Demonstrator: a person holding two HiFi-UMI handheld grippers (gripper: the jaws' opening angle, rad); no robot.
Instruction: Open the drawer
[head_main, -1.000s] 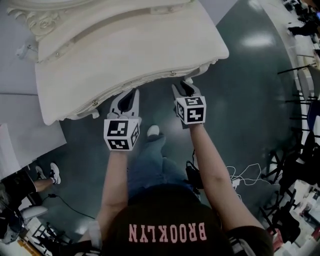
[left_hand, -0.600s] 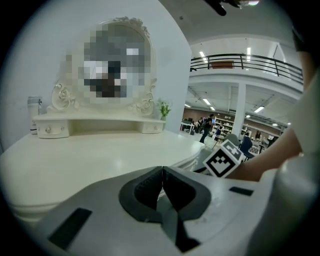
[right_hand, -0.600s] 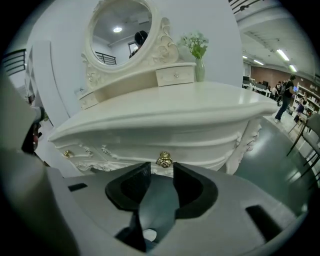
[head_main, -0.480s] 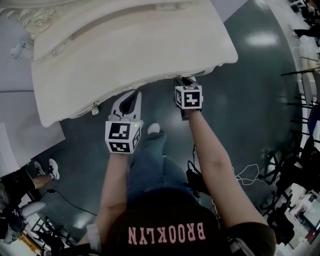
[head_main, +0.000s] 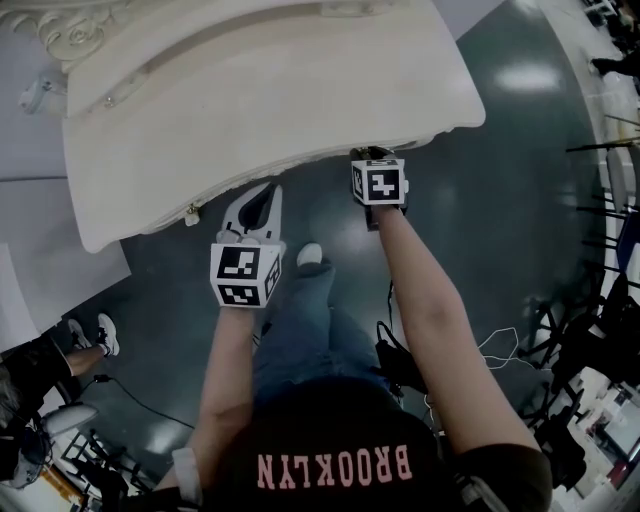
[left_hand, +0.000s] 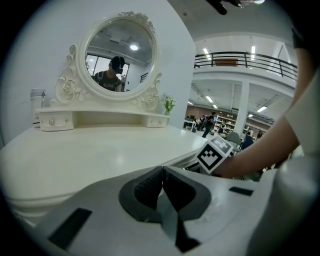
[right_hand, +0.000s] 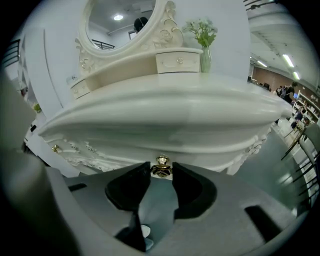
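Right tool (right_hand: 160, 171): jaws apart, just been opening; knob (right_hand: 161, 166) between them, not clamped.
Drawer (right_hand: 192, 154): front straight ahead, under table (right_hand: 165, 110) edge.
Left tool (left_hand: 161, 172): jaws together, empty, left of knob.

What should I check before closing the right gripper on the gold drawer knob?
1. Right gripper jaws apart, having just been opening: ok.
2. Gold knob between those jaws: ok.
3. Knob deep between the pads: not ok, it sits at the tips.
4. Left gripper shut, holding nothing: ok.
5. Room behind to pull the drawer out: cannot tell.
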